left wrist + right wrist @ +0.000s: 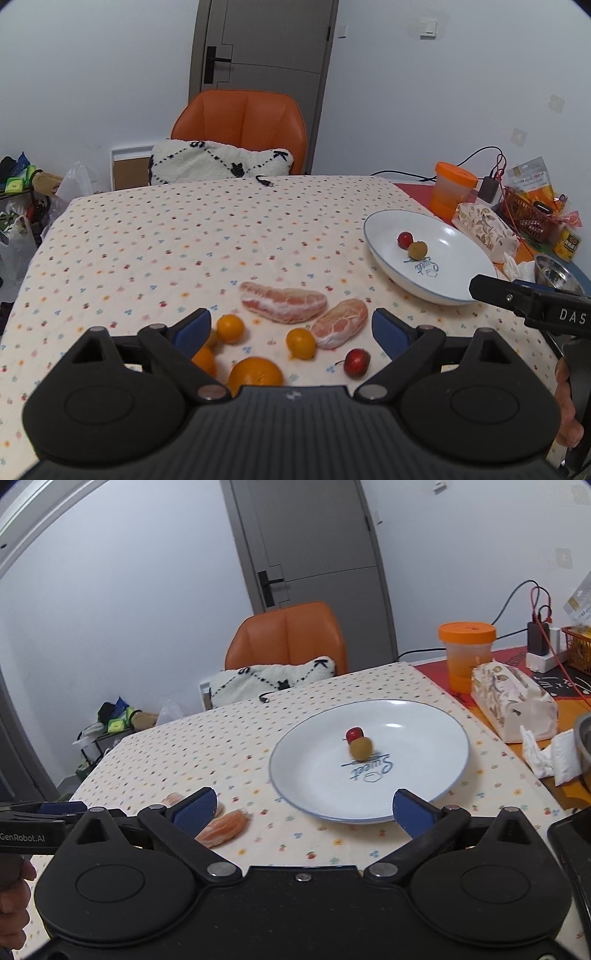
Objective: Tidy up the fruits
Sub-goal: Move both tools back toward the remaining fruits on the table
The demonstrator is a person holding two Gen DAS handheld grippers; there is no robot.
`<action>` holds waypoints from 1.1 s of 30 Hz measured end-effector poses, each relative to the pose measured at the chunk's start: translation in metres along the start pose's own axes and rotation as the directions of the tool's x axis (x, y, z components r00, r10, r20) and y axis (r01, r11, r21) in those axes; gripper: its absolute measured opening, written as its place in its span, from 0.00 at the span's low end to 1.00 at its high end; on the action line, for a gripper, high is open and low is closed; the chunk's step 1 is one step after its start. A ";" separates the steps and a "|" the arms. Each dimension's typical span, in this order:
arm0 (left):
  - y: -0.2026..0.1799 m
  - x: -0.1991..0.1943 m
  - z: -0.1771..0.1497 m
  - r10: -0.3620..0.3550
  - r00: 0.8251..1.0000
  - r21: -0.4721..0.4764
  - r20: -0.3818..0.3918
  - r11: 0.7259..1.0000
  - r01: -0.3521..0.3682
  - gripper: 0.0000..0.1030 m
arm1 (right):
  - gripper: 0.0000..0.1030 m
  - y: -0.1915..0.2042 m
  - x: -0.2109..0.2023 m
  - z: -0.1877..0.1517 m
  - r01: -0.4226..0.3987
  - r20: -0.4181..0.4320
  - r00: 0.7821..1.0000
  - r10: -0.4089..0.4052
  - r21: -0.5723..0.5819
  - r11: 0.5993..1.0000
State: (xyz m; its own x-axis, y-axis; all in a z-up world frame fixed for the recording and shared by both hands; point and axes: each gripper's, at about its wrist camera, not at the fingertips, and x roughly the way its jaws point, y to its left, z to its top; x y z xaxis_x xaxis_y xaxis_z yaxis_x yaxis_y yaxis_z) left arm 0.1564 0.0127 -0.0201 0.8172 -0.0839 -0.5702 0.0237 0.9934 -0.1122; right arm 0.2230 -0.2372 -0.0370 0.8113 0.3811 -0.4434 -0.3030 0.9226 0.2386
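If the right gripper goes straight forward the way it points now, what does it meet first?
Most likely the white plate. The right gripper is open and empty, and the plate's near rim lies just ahead between its fingers. Further on are the green fruit and the red fruit. Its height above the rim is unclear.

The left gripper's body hides part of the big orange (255,371); a smaller orange (204,360) sits half behind its finger.

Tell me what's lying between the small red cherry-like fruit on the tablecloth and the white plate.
In the left wrist view, only bare dotted tablecloth lies between the small red fruit and the white plate; the peeled pomelo segment sits just left of that line.
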 end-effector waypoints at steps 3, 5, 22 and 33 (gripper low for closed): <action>0.006 -0.004 -0.004 0.014 1.000 -0.018 0.003 1.000 -0.014 0.90 | 1.00 0.007 0.000 -0.002 -0.008 -0.002 1.000 0.008 -0.015 1.000; 0.011 -0.006 -0.007 0.012 1.000 -0.035 0.003 0.999 -0.011 0.90 | 1.00 0.010 0.000 -0.003 -0.016 -0.006 1.000 0.016 -0.019 1.000; 0.049 -0.015 -0.026 0.020 1.000 -0.118 0.018 0.993 -0.018 0.87 | 1.00 0.038 0.008 -0.010 -0.063 -0.054 0.997 0.060 -0.067 0.996; 0.077 -0.002 -0.030 0.042 0.999 -0.181 -0.001 0.983 -0.042 0.63 | 0.84 0.070 0.019 -0.014 -0.145 -0.099 0.987 0.130 -0.165 0.976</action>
State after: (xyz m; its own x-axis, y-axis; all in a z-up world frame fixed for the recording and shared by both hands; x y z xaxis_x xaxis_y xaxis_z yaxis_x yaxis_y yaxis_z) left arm 0.1389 0.0866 -0.0522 0.8171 -0.0417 -0.5750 -0.1149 0.9656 -0.2334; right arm 0.2102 -0.1643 -0.0403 0.7115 0.5019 -0.4918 -0.4957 0.8546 0.1550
